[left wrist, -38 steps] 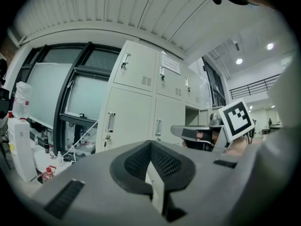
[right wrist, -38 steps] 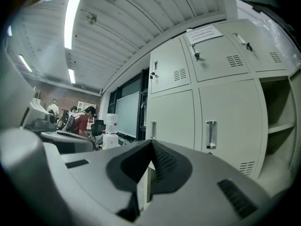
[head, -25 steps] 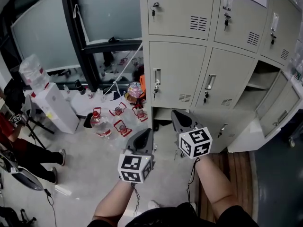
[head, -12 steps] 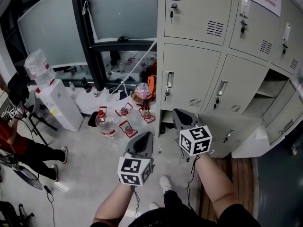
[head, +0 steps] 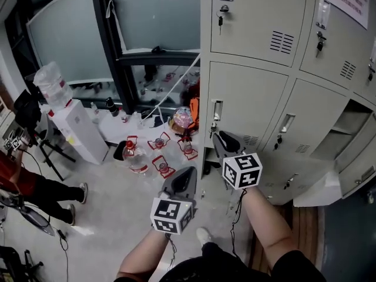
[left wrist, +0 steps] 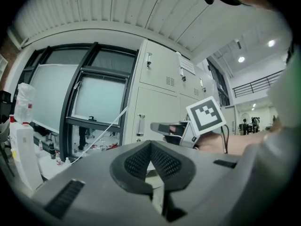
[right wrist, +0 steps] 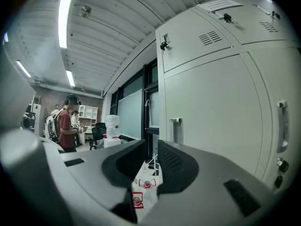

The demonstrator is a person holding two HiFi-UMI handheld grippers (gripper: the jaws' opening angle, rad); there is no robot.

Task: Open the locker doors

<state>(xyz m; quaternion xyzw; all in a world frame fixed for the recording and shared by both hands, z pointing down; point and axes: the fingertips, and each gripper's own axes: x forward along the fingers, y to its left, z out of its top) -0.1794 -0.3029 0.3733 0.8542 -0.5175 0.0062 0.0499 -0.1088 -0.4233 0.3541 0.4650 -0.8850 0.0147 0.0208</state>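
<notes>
Beige lockers [head: 258,16] fill the upper right of the head view. The middle-row left door [head: 252,101] is closed, with a handle [head: 217,110] and a key below it. My right gripper [head: 218,137] points level at this door, its tip just below the handle without touching. Its jaws [right wrist: 151,147] have just been opening and stand open with nothing between them; the handle [right wrist: 176,128] shows just beyond. My left gripper [head: 183,176] hangs lower and to the left, shut [left wrist: 150,145] on nothing. A locker further right stands open [head: 348,128].
Water bottles [head: 136,157] in red carriers lie on the floor left of the lockers. A white water dispenser [head: 73,131] stands by the dark window frame [head: 114,57]. A person in red [head: 14,175] is at the far left. A wooden strip [head: 299,239] runs along the lockers' foot.
Both grippers have moved closer to the left column of lockers, which now looks larger. The right gripper's tip has come up under the middle door's handle.
</notes>
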